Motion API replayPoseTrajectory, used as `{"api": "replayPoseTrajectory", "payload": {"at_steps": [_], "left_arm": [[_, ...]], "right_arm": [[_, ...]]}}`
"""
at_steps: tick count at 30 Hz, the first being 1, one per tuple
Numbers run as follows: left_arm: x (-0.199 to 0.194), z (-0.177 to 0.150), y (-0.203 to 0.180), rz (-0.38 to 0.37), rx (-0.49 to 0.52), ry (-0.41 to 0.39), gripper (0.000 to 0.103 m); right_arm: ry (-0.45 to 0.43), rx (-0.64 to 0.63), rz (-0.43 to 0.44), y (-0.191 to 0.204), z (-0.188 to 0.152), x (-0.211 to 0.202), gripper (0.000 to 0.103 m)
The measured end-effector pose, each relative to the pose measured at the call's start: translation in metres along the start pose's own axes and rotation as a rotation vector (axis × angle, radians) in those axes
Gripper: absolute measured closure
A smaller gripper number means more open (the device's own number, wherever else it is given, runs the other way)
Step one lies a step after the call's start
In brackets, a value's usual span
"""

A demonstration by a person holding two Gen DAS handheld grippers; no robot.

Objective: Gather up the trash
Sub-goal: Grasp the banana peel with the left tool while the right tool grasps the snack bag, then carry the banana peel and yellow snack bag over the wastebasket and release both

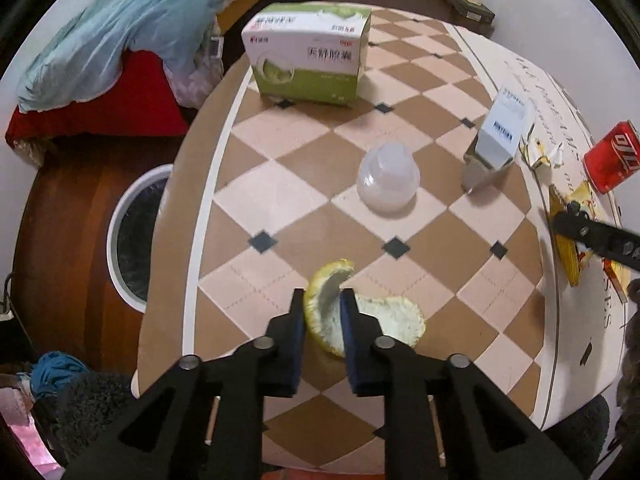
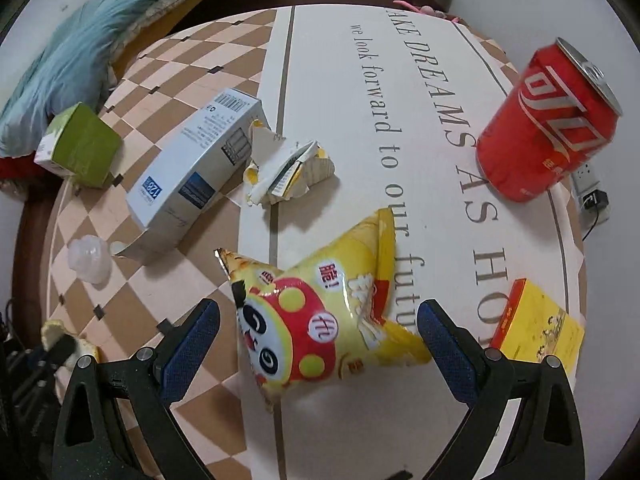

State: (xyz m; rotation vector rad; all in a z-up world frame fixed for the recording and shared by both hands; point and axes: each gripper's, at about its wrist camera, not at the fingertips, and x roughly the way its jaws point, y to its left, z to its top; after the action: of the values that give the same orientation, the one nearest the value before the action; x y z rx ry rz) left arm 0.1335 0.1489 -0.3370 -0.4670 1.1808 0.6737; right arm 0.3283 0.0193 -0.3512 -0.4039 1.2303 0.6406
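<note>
Your left gripper [image 1: 322, 312] pinched the citrus peel [image 1: 372, 316] near the bench's [image 1: 320, 224] near edge; your right gripper [image 2: 320, 320] gaped wide around the yellow snack bag [image 2: 320, 312].

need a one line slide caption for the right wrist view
Open right gripper straddling a yellow snack bag on the printed table, with a red cola can and white carton beyond.

The left gripper [image 1: 322, 300] and right gripper [image 2: 318, 320] look alike: matte black plastic linkage arms with triangular cut-outs, round silver pivot pins at the joints, and flat fingers faced with textured dark blue pads [image 2: 440, 340]
</note>
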Motion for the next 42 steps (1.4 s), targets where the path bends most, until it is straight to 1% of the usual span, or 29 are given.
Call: {"api": "replayPoseTrajectory", "payload": {"at_steps": [1, 2, 3, 7, 13, 16, 20, 26, 30, 34, 37, 39, 42], "left_arm": [[-0.001, 0.002, -0.002, 0.002, 0.003, -0.006, 0.093], [-0.003, 0.004, -0.004, 0.003, 0.006, -0.013, 0.095], [-0.006, 0.006, -0.009, 0.008, 0.014, -0.022, 0.095], [-0.015, 0.007, -0.011, 0.019, 0.030, -0.047, 0.095], [-0.035, 0.014, -0.005, 0.012, 0.038, -0.104, 0.095], [-0.055, 0.019, 0.000, 0.001, 0.031, -0.142, 0.095], [-0.085, 0.028, 0.012, -0.010, 0.018, -0.207, 0.095], [-0.132, 0.046, 0.045, -0.002, -0.012, -0.306, 0.095], [-0.156, 0.055, 0.082, 0.026, -0.046, -0.351, 0.095], [-0.169, 0.062, 0.127, 0.072, -0.092, -0.383, 0.095], [-0.165, 0.064, 0.161, 0.100, -0.129, -0.376, 0.095], [-0.156, 0.065, 0.187, 0.088, -0.158, -0.342, 0.095], [-0.128, 0.067, 0.232, 0.036, -0.221, -0.259, 0.095]], "right_arm": [[-0.002, 0.002, 0.005, 0.001, 0.000, 0.001, 0.024], [-0.004, 0.003, -0.004, 0.002, 0.000, 0.001, 0.035], [-0.005, 0.001, -0.013, 0.003, 0.000, 0.002, 0.036], [-0.009, 0.005, 0.010, 0.004, -0.002, -0.004, 0.042], [-0.069, 0.006, 0.039, 0.011, -0.007, -0.034, 0.043], [-0.109, 0.007, 0.063, 0.018, -0.007, -0.056, 0.043], [-0.170, -0.010, 0.104, 0.039, -0.002, -0.090, 0.043], [-0.243, -0.075, 0.180, 0.094, 0.008, -0.133, 0.043], [-0.269, -0.119, 0.239, 0.139, 0.015, -0.150, 0.043], [-0.264, -0.169, 0.283, 0.191, 0.022, -0.147, 0.043], [-0.219, -0.200, 0.318, 0.232, 0.025, -0.128, 0.043], [-0.183, -0.222, 0.331, 0.257, 0.024, -0.111, 0.043], [-0.115, -0.249, 0.350, 0.293, 0.023, -0.079, 0.043]]}}
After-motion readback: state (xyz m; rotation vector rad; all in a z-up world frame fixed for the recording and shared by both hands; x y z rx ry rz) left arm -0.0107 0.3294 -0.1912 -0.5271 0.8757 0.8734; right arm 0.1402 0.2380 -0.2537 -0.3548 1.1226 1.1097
